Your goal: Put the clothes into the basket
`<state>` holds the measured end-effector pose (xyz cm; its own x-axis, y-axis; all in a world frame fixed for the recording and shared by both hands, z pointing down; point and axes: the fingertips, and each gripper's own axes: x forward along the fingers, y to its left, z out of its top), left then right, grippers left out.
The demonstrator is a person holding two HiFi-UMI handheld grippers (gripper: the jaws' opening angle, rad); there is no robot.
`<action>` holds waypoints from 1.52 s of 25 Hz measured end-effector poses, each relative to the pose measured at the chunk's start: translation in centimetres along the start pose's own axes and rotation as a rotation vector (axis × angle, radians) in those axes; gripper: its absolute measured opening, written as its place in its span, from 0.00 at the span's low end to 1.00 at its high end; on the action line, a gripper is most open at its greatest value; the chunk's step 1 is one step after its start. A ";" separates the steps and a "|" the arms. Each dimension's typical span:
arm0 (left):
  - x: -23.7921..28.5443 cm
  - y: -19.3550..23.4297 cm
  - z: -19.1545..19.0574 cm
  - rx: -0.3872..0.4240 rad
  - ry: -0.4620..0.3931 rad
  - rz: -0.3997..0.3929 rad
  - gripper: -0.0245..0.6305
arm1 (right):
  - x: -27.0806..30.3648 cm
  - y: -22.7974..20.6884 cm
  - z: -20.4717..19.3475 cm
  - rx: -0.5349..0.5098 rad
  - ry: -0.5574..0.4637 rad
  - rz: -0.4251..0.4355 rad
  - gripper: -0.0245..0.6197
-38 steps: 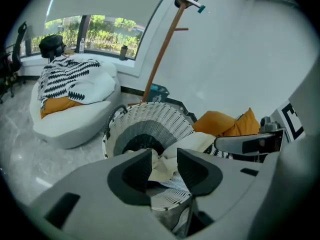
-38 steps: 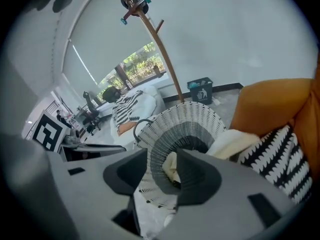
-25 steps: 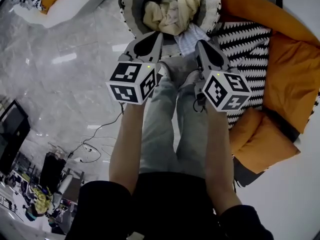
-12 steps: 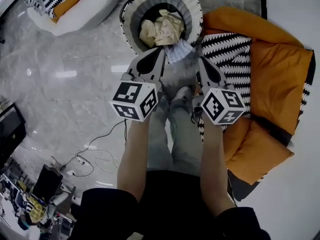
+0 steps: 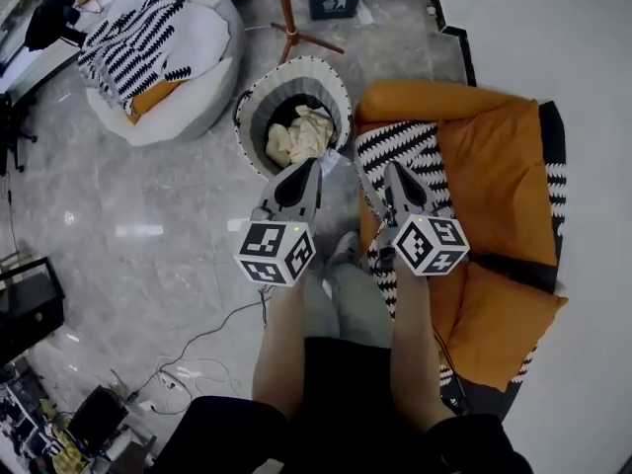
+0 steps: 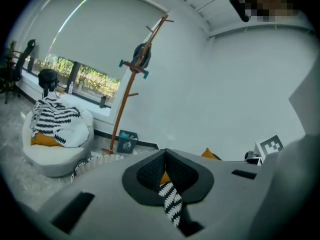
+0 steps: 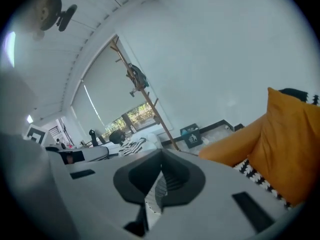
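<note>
Marble floor (image 5: 148, 235) lies beneath the left hand-held gripper (image 5: 310, 164) and right hand-held gripper (image 5: 391, 167), both clenched empty. Just ahead, the basket (image 5: 296, 63) holds clothes (image 5: 301, 132); spread jaws before any next pick.

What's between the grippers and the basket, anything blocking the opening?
Nothing visible. In the head view the left gripper and right gripper, both shut, hang just short of the basket. Its mouth is open, with clothes already inside. The coat stand is beyond it, out of the path.
</note>
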<state>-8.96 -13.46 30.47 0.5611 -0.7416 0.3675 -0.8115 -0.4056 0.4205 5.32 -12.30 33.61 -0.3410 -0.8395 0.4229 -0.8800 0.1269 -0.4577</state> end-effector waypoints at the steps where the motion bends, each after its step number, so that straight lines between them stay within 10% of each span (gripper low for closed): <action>1: -0.3 -1.1 1.3 0.022 -0.017 -0.006 0.05 | -0.9 0.1 1.6 -0.007 -0.027 -0.002 0.06; 13: -3.9 -10.0 13.9 0.196 -0.222 -0.035 0.05 | -9.5 4.1 15.6 -0.155 -0.240 0.030 0.06; 25: -11.1 -8.5 27.3 0.302 -0.461 0.023 0.05 | -9.4 14.9 25.8 -0.282 -0.401 0.164 0.06; 38: -11.5 -7.4 30.8 0.344 -0.476 0.029 0.05 | -8.6 18.0 28.0 -0.363 -0.421 0.153 0.06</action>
<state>-14.37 -18.39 -2.43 0.4673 -0.8812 -0.0709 -0.8764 -0.4723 0.0935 1.65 -17.61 -0.22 -0.3775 -0.9260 -0.0085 -0.9135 0.3739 -0.1602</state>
